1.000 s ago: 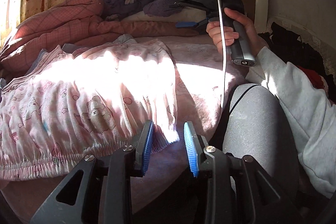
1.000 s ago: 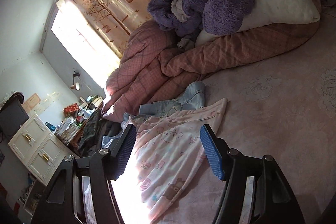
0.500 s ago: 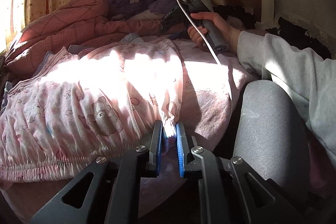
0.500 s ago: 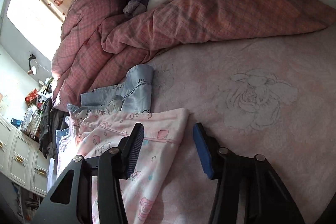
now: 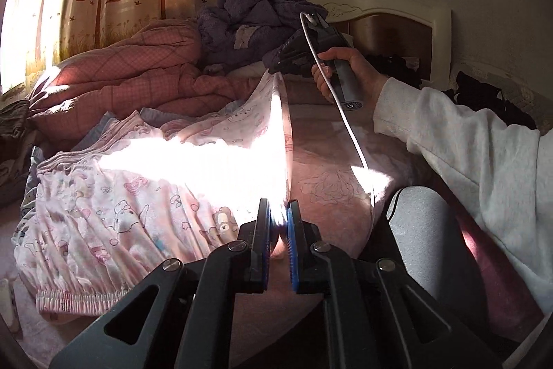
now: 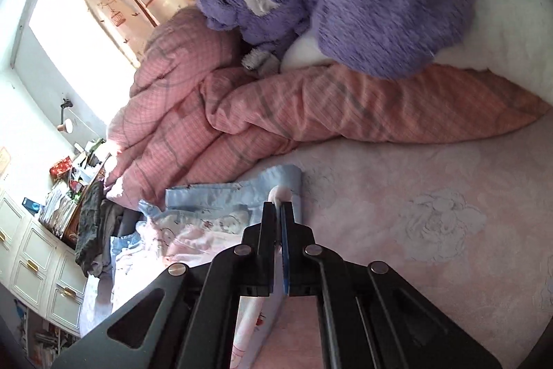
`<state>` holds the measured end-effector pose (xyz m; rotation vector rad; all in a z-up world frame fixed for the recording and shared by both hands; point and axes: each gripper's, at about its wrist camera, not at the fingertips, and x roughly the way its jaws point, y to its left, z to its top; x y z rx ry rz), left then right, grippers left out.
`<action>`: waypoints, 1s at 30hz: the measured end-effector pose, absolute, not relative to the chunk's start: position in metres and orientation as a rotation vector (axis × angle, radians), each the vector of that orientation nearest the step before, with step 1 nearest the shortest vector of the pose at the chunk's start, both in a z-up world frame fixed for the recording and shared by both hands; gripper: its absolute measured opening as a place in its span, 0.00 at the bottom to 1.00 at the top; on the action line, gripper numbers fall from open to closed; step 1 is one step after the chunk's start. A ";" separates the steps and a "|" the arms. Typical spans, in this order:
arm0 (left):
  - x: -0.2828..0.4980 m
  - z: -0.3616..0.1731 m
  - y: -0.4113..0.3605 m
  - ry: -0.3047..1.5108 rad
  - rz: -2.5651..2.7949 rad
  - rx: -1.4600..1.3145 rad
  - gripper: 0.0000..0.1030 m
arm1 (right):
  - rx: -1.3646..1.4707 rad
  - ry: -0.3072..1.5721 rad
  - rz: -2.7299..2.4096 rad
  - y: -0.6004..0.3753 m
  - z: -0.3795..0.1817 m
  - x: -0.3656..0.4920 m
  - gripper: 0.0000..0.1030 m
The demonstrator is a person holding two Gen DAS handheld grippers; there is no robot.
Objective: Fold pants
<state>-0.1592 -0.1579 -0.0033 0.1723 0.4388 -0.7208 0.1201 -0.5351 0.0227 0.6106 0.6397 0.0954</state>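
Note:
Pink pants [image 5: 131, 206] printed with cartoon animals lie spread on the pink bed sheet [image 5: 331, 168], elastic waistband toward me on the left. My left gripper [image 5: 278, 223] is shut on the pants' near right corner, which is raised a little. At the far end my right gripper [image 5: 276, 66], in a person's hand, has the pants' other corner pinched and lifted, so the right edge stretches taut between the two. In the right wrist view the right gripper [image 6: 279, 206] is shut on a pink fold of the pants [image 6: 193, 237] that pokes out past its tips.
A light blue garment [image 6: 242, 192] lies under the pants' far end. A rumpled pink checked duvet [image 5: 131, 75] and a purple fleece pile [image 5: 255, 12] fill the head of the bed. The person's grey knee [image 5: 425, 223] and white sleeve [image 5: 484, 168] are at right. White drawers [image 6: 31, 251] stand beyond the bed.
Both grippers closed on the pants: the left on the near corner, the right on the far corner. Both then rose, drawing the right edge off the sheet.

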 end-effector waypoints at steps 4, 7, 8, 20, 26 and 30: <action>-0.155 -0.001 -0.130 0.384 -0.578 0.195 0.08 | 0.562 0.588 0.161 -0.502 0.057 0.129 0.02; -0.145 -0.006 -0.109 0.423 -0.525 0.174 0.08 | 0.543 0.555 0.218 -0.471 0.078 0.138 0.02; -0.146 -0.007 -0.103 0.421 -0.508 0.175 0.08 | 0.535 0.542 0.231 -0.459 0.084 0.141 0.02; -0.149 -0.021 -0.049 0.477 -0.409 0.128 0.08 | 0.331 0.516 0.207 -0.313 0.126 0.173 0.01; -0.156 -0.027 -0.058 0.466 -0.475 0.148 0.08 | 0.413 0.712 0.181 -0.325 0.079 0.187 0.01; -0.157 -0.025 -0.061 0.463 -0.507 0.128 0.08 | 0.387 0.840 0.182 -0.332 0.043 0.192 0.05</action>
